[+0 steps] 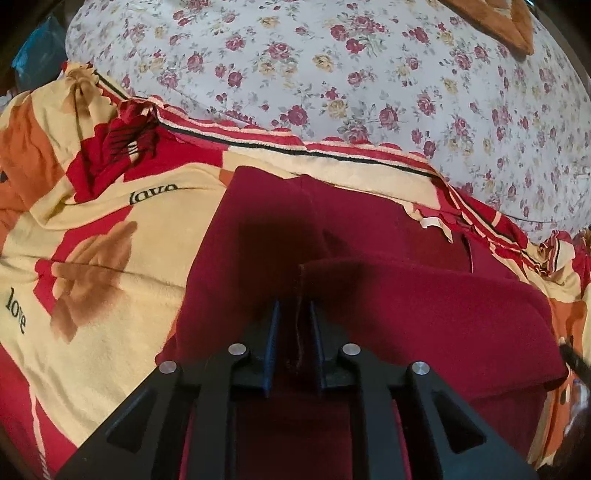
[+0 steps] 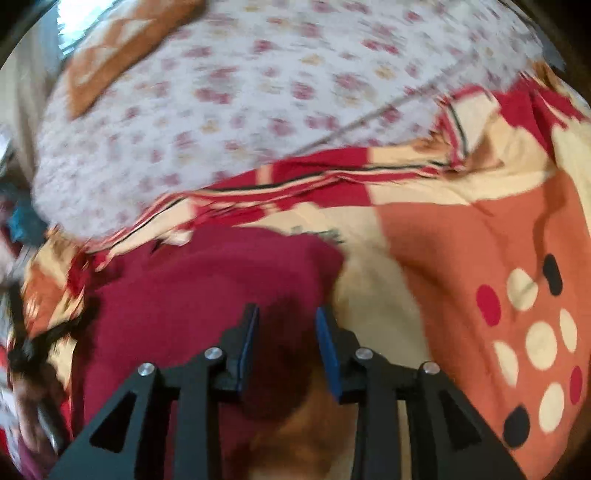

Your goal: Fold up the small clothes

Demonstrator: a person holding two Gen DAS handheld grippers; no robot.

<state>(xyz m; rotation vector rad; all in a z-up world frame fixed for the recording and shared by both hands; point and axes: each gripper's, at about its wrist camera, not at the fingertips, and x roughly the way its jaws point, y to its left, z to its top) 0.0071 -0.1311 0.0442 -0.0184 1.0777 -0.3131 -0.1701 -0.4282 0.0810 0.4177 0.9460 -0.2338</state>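
Observation:
A dark red garment [image 1: 388, 314] lies on a yellow, red and orange blanket [image 1: 92, 258]. My left gripper [image 1: 294, 306] is shut on an edge of the garment, and a lifted flap of cloth runs from between its fingers to the right. In the blurred right wrist view the same red garment [image 2: 207, 280] lies left of centre on the blanket [image 2: 461, 240]. My right gripper [image 2: 286, 314] is open just above the garment's right part, holding nothing.
A white sheet with red roses [image 1: 351, 74] covers the bed behind the blanket and also shows in the right wrist view [image 2: 240, 92]. An orange-brown cloth [image 1: 509, 22] lies at the far edge. The blanket has a dotted orange patch [image 2: 535, 332] at the right.

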